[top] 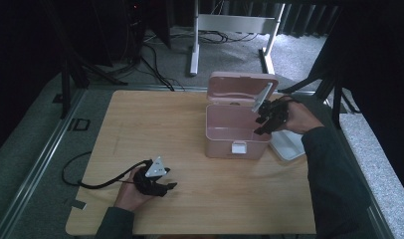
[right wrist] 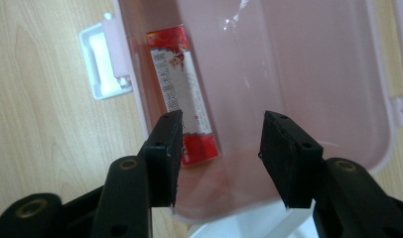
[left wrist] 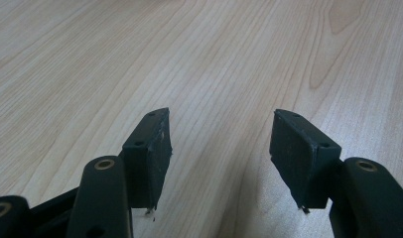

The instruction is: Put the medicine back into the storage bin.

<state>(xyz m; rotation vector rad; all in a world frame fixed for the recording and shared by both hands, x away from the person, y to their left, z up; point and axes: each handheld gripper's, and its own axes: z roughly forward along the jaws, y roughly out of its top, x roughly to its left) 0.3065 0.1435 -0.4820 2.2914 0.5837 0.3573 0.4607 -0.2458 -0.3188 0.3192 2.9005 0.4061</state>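
Observation:
A pink plastic box (top: 235,134) stands at the right of the wooden table with its lid (top: 242,85) raised behind it. In the right gripper view a red and white packet (right wrist: 182,94) lies on the box's floor (right wrist: 299,74) against one side wall. My right gripper (top: 262,124) hangs over the box's right rim, and its jaws (right wrist: 222,148) are open with nothing between them. My left gripper (top: 166,188) rests low near the table's front left. It is open too (left wrist: 219,148), with bare wood between the pads.
A white latch (top: 238,147) sits on the box's front wall. A flat white tray (top: 288,145) lies just right of the box by the table's right edge. A black cable (top: 85,184) trails left from my left gripper. Bare wood (top: 155,124) spans the table's left and middle.

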